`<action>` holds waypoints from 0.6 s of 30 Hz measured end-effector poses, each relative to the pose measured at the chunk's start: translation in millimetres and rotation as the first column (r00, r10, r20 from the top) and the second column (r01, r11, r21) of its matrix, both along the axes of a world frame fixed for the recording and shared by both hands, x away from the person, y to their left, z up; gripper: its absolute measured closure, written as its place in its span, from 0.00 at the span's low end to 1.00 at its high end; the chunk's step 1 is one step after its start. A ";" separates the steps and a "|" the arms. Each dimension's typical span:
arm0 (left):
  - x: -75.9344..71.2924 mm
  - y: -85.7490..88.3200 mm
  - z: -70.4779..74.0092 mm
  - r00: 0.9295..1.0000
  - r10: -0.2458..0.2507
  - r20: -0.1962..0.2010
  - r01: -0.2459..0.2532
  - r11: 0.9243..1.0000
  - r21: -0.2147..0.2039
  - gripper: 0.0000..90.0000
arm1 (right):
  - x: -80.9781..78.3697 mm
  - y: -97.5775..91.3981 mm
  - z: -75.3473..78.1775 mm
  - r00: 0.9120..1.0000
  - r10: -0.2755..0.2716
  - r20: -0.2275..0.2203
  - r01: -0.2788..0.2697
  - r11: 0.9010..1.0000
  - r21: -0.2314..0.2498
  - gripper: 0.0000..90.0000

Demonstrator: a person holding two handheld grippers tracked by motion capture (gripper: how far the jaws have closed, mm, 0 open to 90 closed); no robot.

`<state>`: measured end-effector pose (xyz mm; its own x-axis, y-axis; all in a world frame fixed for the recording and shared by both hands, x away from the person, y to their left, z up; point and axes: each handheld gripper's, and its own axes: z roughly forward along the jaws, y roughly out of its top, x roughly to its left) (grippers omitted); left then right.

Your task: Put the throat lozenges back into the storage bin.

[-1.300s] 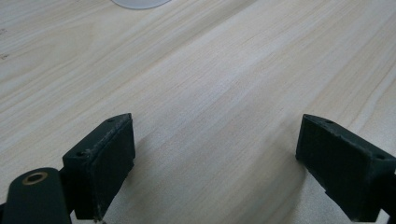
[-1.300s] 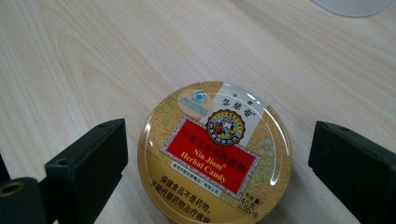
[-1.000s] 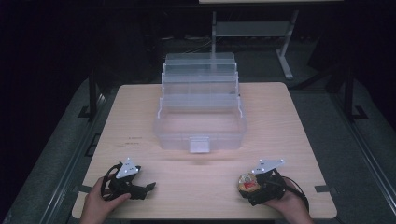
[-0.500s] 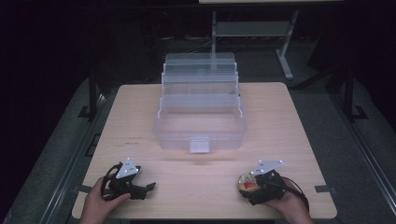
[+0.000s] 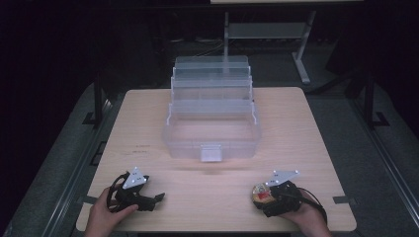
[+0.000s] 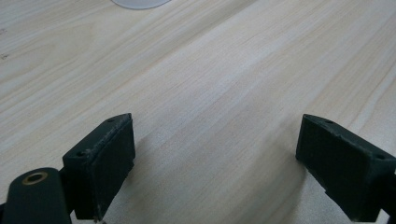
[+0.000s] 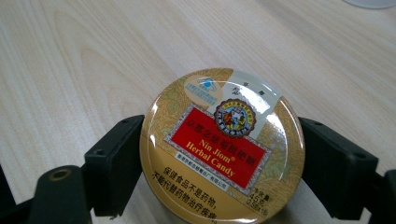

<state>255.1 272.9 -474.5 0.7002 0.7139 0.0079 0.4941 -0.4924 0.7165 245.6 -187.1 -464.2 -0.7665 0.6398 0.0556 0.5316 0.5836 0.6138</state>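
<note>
The wooden table (image 5: 316, 128) looks the same as a second ago: both hands stay where they were, and the one change is at the right gripper (image 5: 263, 196), whose jaws have just been closing and now pinch the round candy tin (image 7: 222, 145) by its rim, one pad on each side. The tin, gold with a red label, lies flat on the table at about five o'clock, near the front edge.

The clear plastic organizer box (image 5: 212, 118), standing open with its stepped trays rising toward twelve o'clock, has not moved; it fills the table's middle, well apart from both grippers, and nothing lies between it and the tin.

At seven o'clock the left gripper (image 5: 150, 200) rests on the table, jaws spread wide over bare wood.
</note>
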 end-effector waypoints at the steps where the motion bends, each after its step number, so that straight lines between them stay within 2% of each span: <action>1: 0.0 0.0 0.0 1.000 0.000 0.000 0.000 1.000 0.000 0.12 | 0.0 0.0 0.0 1.000 0.000 -0.001 0.000 1.000 0.000 0.21; 18: 0.0 0.0 0.0 1.000 0.000 0.000 0.000 1.000 0.000 0.12 | 1.3 -4.7 3.8 1.000 -0.011 0.000 0.011 1.000 0.009 0.21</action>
